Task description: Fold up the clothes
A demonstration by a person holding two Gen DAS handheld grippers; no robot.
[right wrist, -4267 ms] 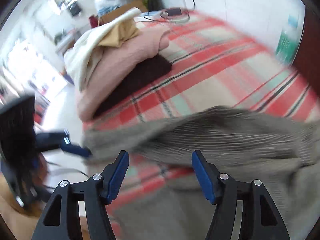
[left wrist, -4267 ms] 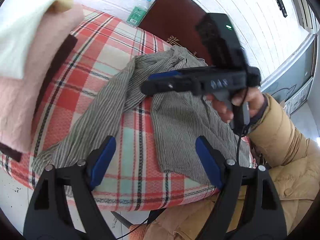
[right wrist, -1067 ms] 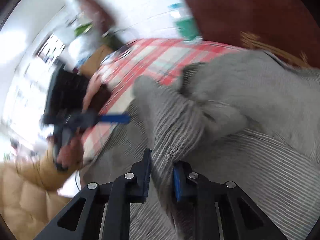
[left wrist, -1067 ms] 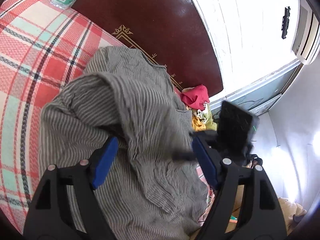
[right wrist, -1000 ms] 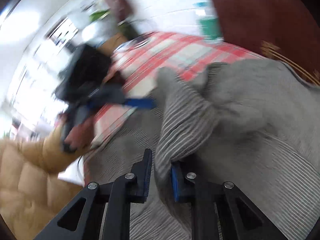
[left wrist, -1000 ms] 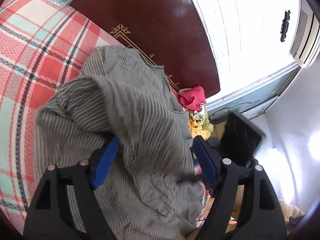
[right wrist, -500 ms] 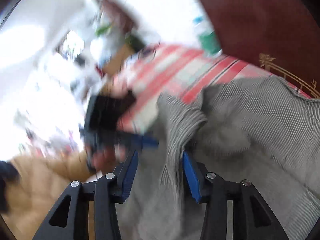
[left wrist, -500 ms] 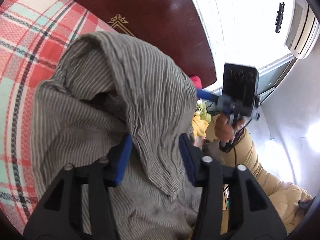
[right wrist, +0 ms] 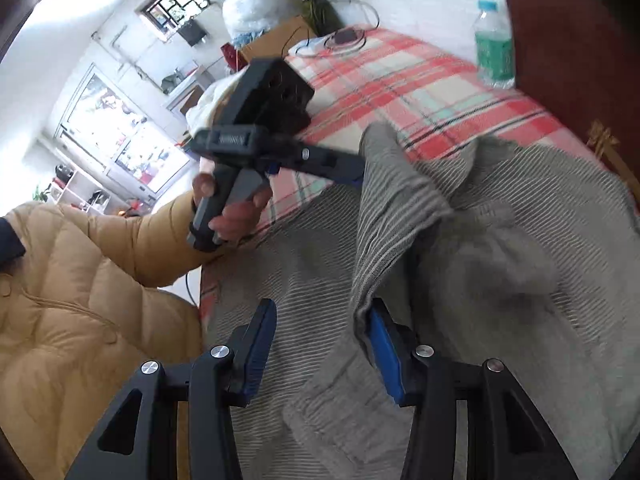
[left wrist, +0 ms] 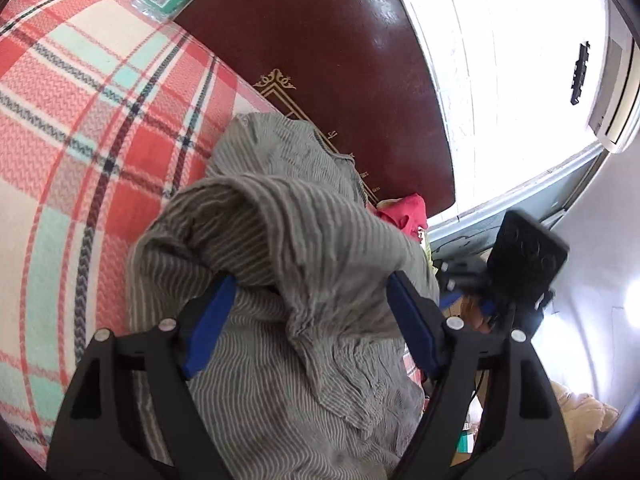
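Left wrist view: left tool (left wrist: 312, 316) spread wide over the grey striped garment (left wrist: 280, 264), a raised fold bulging between the blue pads, nothing pinched; garment heaped on the plaid bed cover (left wrist: 80, 120) against the dark headboard (left wrist: 320, 60).

Right wrist view: right tool (right wrist: 320, 344) parted as well, a ridge of striped cloth draped against the right-hand pad; left tool gripped in a hand (right wrist: 236, 216), tip touching the same ridge.

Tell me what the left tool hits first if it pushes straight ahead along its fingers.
Probably the raised fold of the grey striped garment, which bunches between the left tool's open fingers; depth is hard to judge.
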